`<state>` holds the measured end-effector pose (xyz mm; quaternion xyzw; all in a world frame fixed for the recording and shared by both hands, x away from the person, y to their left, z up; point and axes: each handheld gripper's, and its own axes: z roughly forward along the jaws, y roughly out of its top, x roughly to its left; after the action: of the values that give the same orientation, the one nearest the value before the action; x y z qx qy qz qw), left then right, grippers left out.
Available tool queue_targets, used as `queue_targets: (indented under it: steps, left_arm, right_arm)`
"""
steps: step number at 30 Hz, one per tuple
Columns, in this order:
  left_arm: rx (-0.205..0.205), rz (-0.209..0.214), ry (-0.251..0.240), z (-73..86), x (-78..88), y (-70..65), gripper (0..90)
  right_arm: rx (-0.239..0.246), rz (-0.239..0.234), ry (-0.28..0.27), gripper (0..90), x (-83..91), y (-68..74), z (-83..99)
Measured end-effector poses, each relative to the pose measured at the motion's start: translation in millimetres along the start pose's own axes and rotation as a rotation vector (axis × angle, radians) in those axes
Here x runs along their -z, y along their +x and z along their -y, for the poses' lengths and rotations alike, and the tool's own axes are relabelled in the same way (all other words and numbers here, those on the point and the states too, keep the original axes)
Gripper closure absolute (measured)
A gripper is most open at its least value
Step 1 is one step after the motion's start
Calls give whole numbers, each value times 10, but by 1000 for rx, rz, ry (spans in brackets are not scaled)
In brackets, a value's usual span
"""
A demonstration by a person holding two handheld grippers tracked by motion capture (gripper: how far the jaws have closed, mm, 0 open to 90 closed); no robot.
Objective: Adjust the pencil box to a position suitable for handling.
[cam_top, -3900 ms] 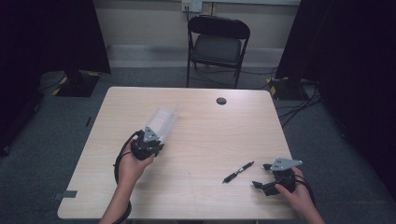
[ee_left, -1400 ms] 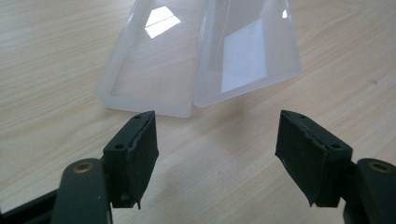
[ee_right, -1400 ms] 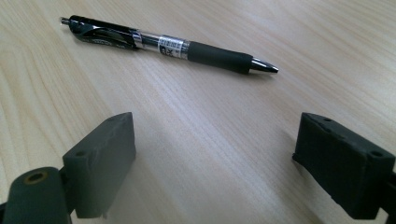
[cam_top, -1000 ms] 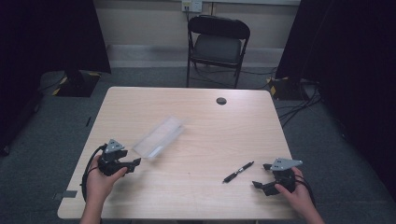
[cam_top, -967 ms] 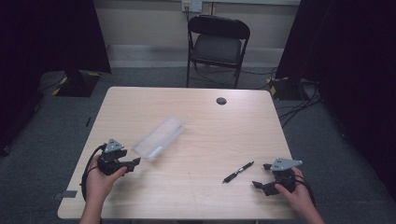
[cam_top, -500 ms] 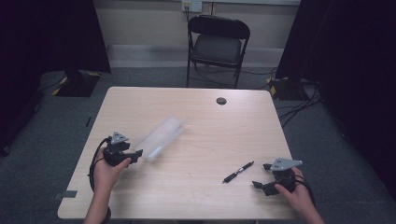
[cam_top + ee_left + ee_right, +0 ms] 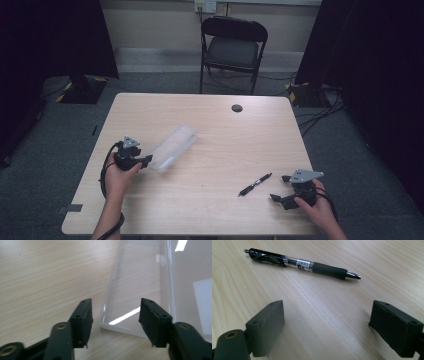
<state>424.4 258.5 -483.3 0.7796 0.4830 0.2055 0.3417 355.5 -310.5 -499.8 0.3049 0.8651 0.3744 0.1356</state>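
Observation:
A clear plastic box [image 7: 174, 146] lies slantwise on the table's left half. My left gripper [image 7: 145, 161] is at its near end. In the left gripper view the jaws [image 7: 115, 315] have just been closing and straddle the box's [image 7: 140, 285] near edge; the left pad stands clear of it, and its right side runs behind the other jaw. A black pen [image 7: 255, 184] lies at the front right. My right gripper [image 7: 279, 188] rests just right of it, open. In the right gripper view the pen [image 7: 302, 263] lies crosswise beyond the wide jaws [image 7: 327, 322].
The wooden table [image 7: 225, 135] has a round black grommet [image 7: 237, 108] near its far edge. A black folding chair [image 7: 232, 45] stands behind it. Cables lie on the floor at the right, and dark curtains hang on both sides.
My left gripper has moved up and to the right, from the table's left front to the box's near end, and its jaws have narrowed. The right gripper and the pen have stayed put.

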Motion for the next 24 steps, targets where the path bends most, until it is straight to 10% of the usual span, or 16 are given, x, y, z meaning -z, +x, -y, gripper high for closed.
queue_targets:
  steps: [10, 24]
  left_arm:
    - [37, 0, 52, -30, 6, -153, 767]
    - [25, 22, 102, -171, -85, -554, 895]
  right_arm:
    - [0, 0, 0, 114, 0, 0, 0]
    - [0, 0, 0, 115, 0, 0, 0]
